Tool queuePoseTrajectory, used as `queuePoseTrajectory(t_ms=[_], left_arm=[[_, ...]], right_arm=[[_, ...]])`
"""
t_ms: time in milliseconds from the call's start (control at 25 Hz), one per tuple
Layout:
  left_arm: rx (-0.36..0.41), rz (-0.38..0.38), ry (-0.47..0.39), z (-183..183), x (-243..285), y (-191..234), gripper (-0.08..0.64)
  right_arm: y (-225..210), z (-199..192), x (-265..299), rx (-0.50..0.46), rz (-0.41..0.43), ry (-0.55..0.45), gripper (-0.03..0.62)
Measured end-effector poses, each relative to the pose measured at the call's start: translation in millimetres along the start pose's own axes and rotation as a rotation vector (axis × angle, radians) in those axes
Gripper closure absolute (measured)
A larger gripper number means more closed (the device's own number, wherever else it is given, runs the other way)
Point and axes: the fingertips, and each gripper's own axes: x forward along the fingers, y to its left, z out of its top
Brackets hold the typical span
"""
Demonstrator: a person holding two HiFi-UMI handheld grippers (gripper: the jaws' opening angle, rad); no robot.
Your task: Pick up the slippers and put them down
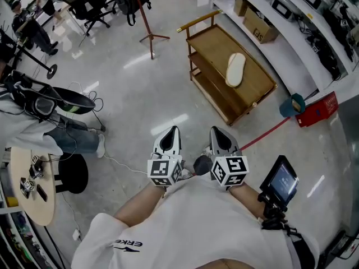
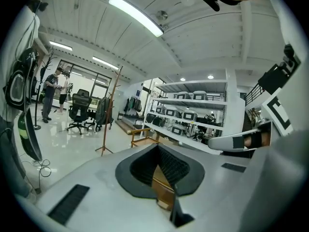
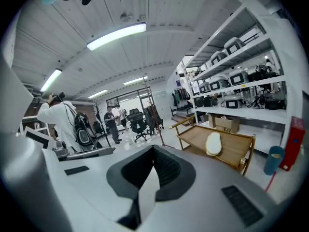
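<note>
One cream slipper (image 1: 235,70) lies alone on the top shelf of a low wooden rack (image 1: 261,72), out across the floor ahead of me. The right gripper view shows the same slipper (image 3: 213,143) on the rack (image 3: 241,151). My left gripper (image 1: 173,130) and right gripper (image 1: 216,130) sit side by side close to my body, high above the floor and well short of the rack. Both point towards it. Each has its jaws shut with nothing between them. In the left gripper view the left gripper (image 2: 158,148) faces the rack (image 2: 143,136), and no slipper shows there.
A wooden coat stand (image 1: 147,21) rises left of the rack. White shelving (image 1: 303,15) with boxes runs along the right wall. A teal bin (image 1: 293,104) and a red box (image 1: 317,110) sit near the rack's right end. At left are a seated person (image 1: 61,136), a black stool (image 1: 72,174) and a round table (image 1: 31,186).
</note>
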Motion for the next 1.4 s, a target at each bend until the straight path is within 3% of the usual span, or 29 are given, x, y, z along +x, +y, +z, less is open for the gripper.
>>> queuePoseTrajectory(t_ms=[240,760,960,1400], left_arm=[[0.013,-0.058,0.027,6,44,11,0.555],[0.052,-0.126,0.115,19,184,6,0.557],[0.055,-0.187,0.169,13,238,-17,0.555],[0.072,-0.354,0.296,-7,330,-37,0.556]], right_arm=[[-19,10,30,0.028,-0.056,-0.017,0.589],[-111,52,116,0.099,-0.107,-0.041,0.589],[-162,64,122,0.145,-0.179,-0.055,0.589],[-227,66,141,0.228,-0.376,-0.045,0.589]])
